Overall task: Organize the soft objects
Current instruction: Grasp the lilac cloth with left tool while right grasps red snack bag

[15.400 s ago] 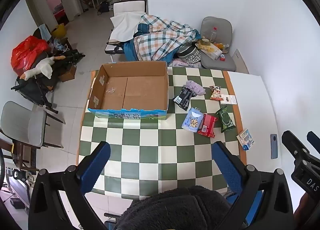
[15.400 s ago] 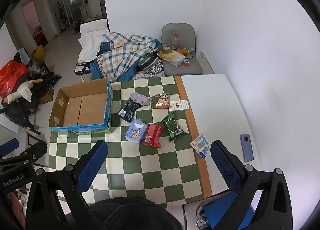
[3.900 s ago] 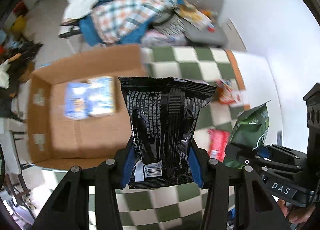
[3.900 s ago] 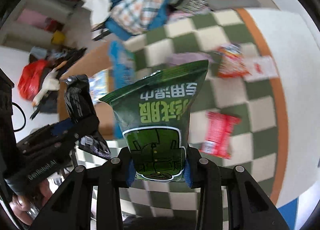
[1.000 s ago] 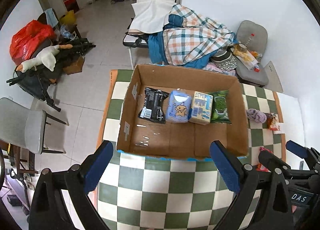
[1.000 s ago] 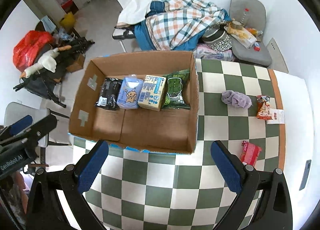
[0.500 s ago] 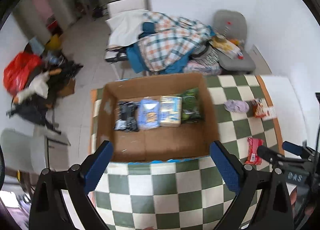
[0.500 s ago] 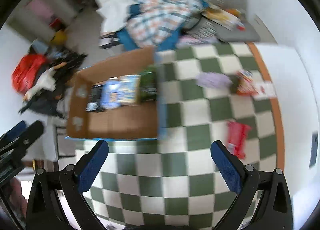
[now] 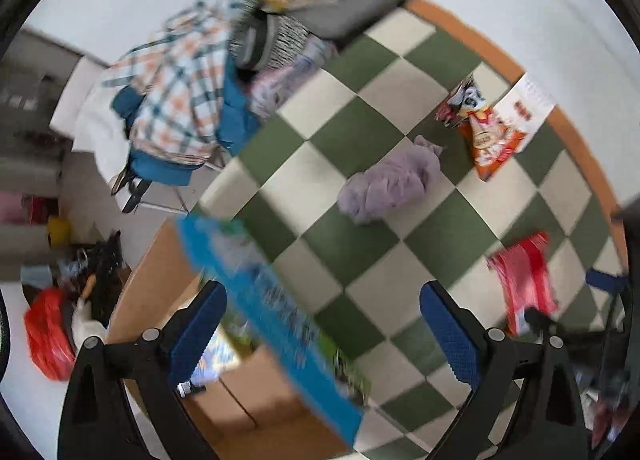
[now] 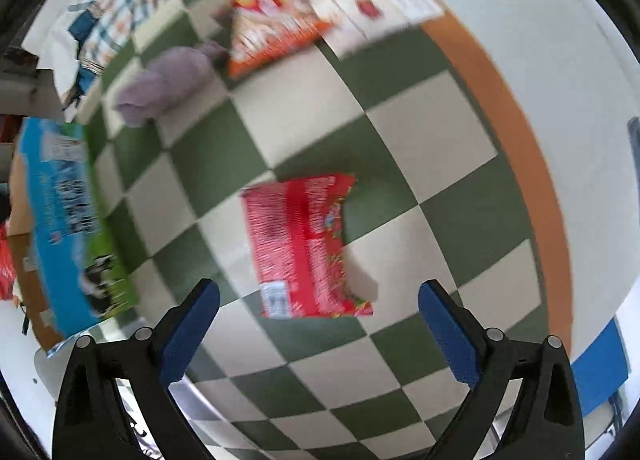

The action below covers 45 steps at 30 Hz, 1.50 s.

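Both grippers, left gripper and right gripper, are hanging spread and empty, risking a skidding, crumpling red packet on closing.

Each claw, left and right, had black angular arms with round silver screws near the joints and two fingers faced with textured blue pads, wide apart.

Green-and-cream checkered tablecloth, red packet, lilac cloth, orange packet, blue-sided box.
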Tool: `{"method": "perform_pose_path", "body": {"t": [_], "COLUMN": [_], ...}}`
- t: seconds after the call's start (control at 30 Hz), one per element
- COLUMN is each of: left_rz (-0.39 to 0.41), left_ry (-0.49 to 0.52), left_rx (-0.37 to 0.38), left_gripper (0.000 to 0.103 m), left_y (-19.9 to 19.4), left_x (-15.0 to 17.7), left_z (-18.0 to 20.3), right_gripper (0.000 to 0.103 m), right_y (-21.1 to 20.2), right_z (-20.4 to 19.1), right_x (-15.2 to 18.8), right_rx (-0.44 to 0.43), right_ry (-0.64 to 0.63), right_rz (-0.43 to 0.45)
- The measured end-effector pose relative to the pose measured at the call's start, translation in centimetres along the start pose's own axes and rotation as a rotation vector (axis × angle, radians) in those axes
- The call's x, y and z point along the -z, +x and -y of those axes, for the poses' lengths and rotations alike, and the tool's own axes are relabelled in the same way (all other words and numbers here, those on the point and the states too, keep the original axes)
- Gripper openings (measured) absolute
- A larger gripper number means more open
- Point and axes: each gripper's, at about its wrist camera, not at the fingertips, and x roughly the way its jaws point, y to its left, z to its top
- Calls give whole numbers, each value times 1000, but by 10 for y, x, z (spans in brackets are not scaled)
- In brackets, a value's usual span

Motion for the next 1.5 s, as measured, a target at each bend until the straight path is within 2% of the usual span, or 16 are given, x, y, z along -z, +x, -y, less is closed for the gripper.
{"method": "perform_pose_path", "body": {"t": [0.17,0.37,0.43,0.5,0.53,0.6,0.67,0.7,0.73,0.8,1.17,1.33,1.5], "left_rz": [-51,-115,-111,-113,-109,-110,-116,-114,-110,-106,-79,-42,7], "left_ry": [156,258,279,305,310,307,305,310,316,320,278,206,77], "left_rx": [-5,-23,-7,-11,-10,28,25,21,11,-1,-12,33,125], "left_gripper": [99,96,89,73,69,53,44,40,39,34,29,29,29], "left_y": [47,94,101,107,108,108,108,107,107,104,97,84,56], "left_x": [-45,-66,-68,-69,-69,-70,-70,-69,-67,-64,-55,-49,-35], "left_z": [28,50,56,62,63,63,63,65,67,67,64,56,42], "right_gripper": [95,95,94,94,94,92,79,75,65,54,49,47,46], "right_y": [36,57,59,62,62,63,61,59,58,54,51,45,21], "right_z": [2,0,-4,-9,-11,-14,-20,-24,-32,-37,-46,-25,-17], "right_x": [-9,-16,-16,-18,-18,-18,-17,-17,-15,-13,-11,-8,-3], "right_rx": [-28,-30,0,29,35,58,104,127,139,162,164,116,91], "right_ry": [9,17,2,-18,-18,-21,-37,-49,-58,-73,-82,-56,-54], "right_rz": [-68,-103,-101,-105,-104,-101,-85,-72,-64,-50,-40,-45,-21]}}
